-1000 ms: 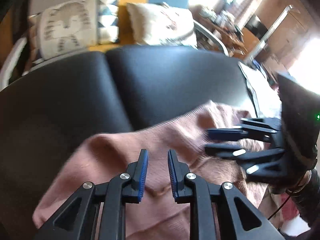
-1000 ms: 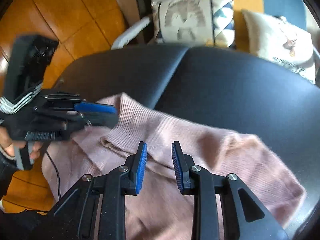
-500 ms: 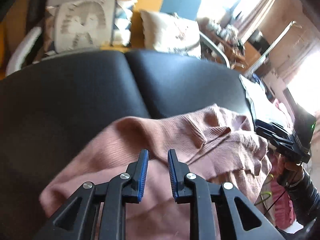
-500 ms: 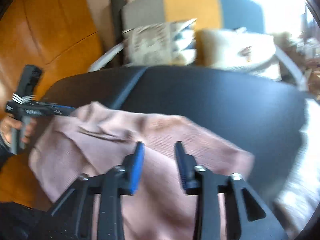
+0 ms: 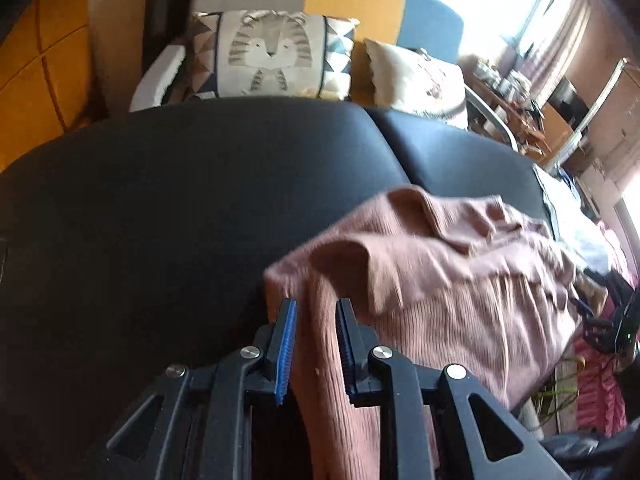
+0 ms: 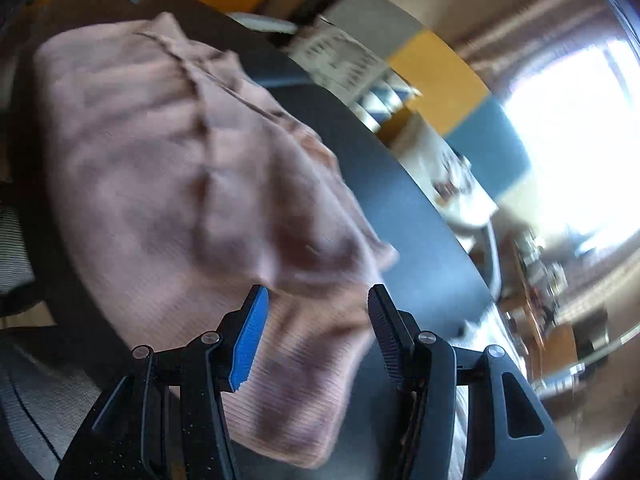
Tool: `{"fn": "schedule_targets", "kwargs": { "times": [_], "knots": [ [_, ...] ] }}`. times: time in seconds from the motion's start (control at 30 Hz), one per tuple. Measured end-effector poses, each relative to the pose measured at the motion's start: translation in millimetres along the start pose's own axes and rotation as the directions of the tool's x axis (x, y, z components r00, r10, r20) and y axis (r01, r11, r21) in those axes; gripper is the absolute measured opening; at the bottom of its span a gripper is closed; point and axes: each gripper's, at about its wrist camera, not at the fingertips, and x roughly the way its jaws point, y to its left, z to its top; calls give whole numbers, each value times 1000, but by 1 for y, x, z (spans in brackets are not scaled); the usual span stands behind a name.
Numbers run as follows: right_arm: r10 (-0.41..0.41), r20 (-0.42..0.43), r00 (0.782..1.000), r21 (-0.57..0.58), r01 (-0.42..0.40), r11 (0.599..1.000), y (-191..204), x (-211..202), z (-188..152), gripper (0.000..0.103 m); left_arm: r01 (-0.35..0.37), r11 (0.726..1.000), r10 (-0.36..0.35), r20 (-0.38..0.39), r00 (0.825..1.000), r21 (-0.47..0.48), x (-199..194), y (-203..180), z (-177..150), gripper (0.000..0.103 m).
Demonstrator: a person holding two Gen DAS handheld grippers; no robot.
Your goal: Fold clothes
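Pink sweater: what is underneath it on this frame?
The pink sweater lies on a black cushioned surface, visible around it. Whatever sits directly beneath the knit is covered; one edge hangs past the surface's side.

A black padded table (image 5: 180, 200) stands before a chair with grey, yellow and blue back panels (image 5: 352, 4) holding two cushions (image 5: 268, 56), beside a wooden floor (image 5: 36, 80) and a bright curtained window (image 5: 520, 8).

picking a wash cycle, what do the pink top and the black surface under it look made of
Pink top: soft ribbed knit, matte; fine parallel ribs show and it drapes in limp folds.
Black surface: looks like smooth leather or vinyl padding, with a faint sheen and a seam; which one is unclear.
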Motion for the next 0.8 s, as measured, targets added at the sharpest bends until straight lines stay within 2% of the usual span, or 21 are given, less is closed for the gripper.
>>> {"fn": "schedule_targets", "kwargs": {
  "times": [0.1, 0.2, 0.3, 0.37, 0.53, 0.67, 0.8],
  "knots": [
    [18, 12, 1000, -47, -18, 999, 10, 3, 6, 56, 2, 998, -1, -19, 1000, 60, 3, -7, -8, 20],
    [21, 11, 1000, -83, -20, 996, 17, 8, 10, 61, -46, 987, 48, -11, 999, 156, 6, -14, -13, 20],
    [12, 12, 1000, -48, -12, 999, 11, 9, 8, 72, -108, 950, 110, 10, 994, 292, 10, -21, -14, 20],
    [6, 13, 1000, -25, -6, 1000, 8, 9, 6, 78, -112, 932, 112, 20, 993, 346, 11, -26, -9, 20],
    [20, 11, 1000, 21, -21, 1000, 3, 13, 7, 82, -47, 884, 49, 8, 999, 465, 24, -33, 14, 20],
    [38, 7, 999, 26, -38, 999, 5, 14, 7, 82, 2, 872, 32, -61, 998, 490, 45, -28, 28, 20],
    [41, -10, 999, 29, -41, 999, 4, 16, 4, 82, 66, 832, 4, -125, 992, 551, 54, -33, 29, 20]
  ]
}}
